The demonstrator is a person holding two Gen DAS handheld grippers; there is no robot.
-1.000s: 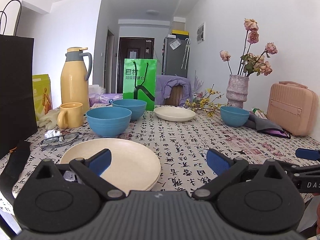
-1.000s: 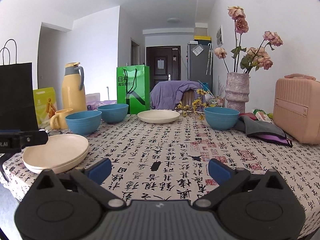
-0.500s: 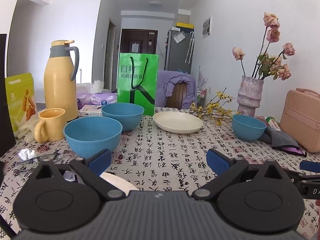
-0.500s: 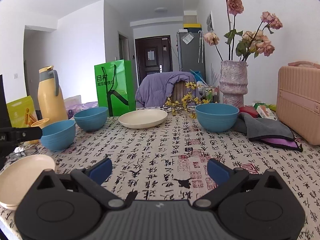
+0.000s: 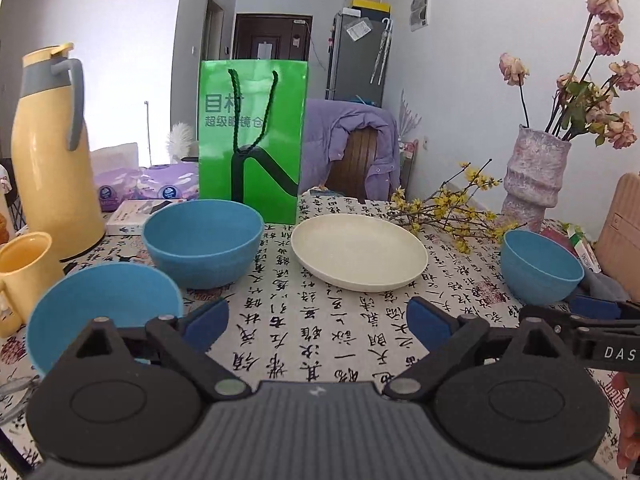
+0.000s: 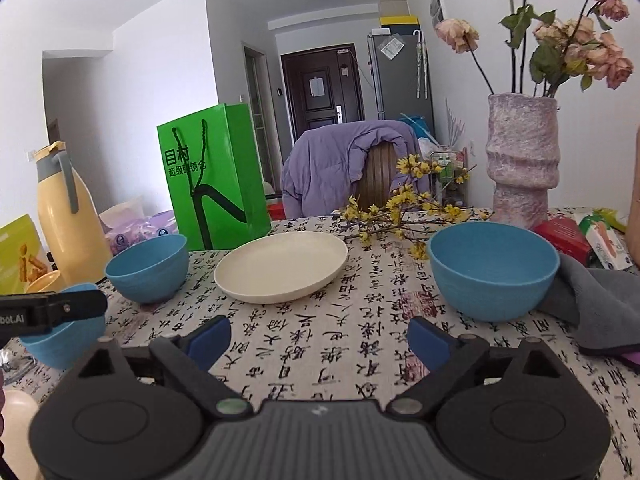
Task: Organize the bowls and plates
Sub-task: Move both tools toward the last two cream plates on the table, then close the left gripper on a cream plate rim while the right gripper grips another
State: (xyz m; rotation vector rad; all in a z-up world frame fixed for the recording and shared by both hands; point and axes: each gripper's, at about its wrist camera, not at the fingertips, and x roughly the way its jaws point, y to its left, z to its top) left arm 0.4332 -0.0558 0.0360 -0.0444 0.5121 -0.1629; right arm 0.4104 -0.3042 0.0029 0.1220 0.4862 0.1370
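Nearer the cream plate [image 5: 358, 257] than before, both grippers' jaws agape (2 empty).

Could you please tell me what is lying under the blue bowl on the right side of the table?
The blue bowl stands on the printed tablecloth. A grey cloth lies against its right side; whether the cloth reaches underneath is hidden by the bowl itself.

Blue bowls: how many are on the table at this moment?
3. One blue bowl nearest the left gripper, one before the green bag, one by the grey cloth. More could sit outside both views.
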